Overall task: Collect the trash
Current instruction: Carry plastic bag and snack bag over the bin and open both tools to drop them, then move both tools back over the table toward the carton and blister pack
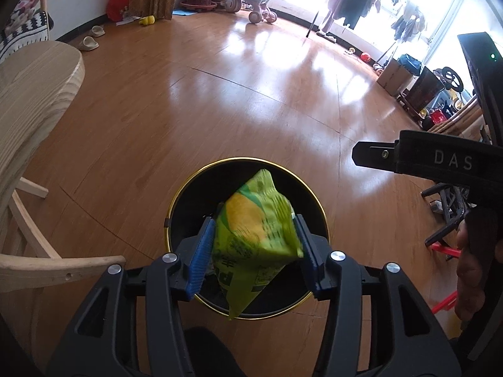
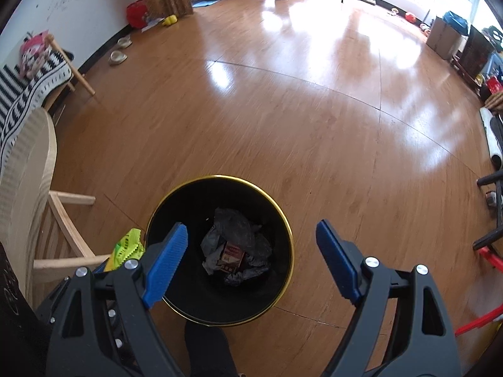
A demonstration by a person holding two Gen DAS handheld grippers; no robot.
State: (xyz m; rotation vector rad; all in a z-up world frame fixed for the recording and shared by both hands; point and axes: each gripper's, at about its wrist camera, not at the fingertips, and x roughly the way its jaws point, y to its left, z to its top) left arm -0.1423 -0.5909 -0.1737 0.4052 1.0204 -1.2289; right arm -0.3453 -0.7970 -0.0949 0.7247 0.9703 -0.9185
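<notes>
My left gripper (image 1: 256,245) is shut on a green and yellow snack bag (image 1: 257,238) and holds it right above a black bin with a gold rim (image 1: 188,185). In the right wrist view the same bin (image 2: 283,220) stands on the floor and holds crumpled grey wrappers (image 2: 235,229) and a small red box (image 2: 231,256). My right gripper (image 2: 251,245) is open and empty above the bin's mouth. The snack bag's corner (image 2: 127,246) shows at the left of that view. The right gripper's body (image 1: 424,160) shows at the right of the left wrist view.
A light wooden chair (image 1: 34,110) stands left of the bin, also in the right wrist view (image 2: 28,176). Black chair legs (image 2: 490,213) and a red object (image 2: 478,320) are at the right. Slippers (image 2: 118,58), a tricycle (image 1: 251,3) and a clothes rack (image 1: 361,0) stand far across the wooden floor.
</notes>
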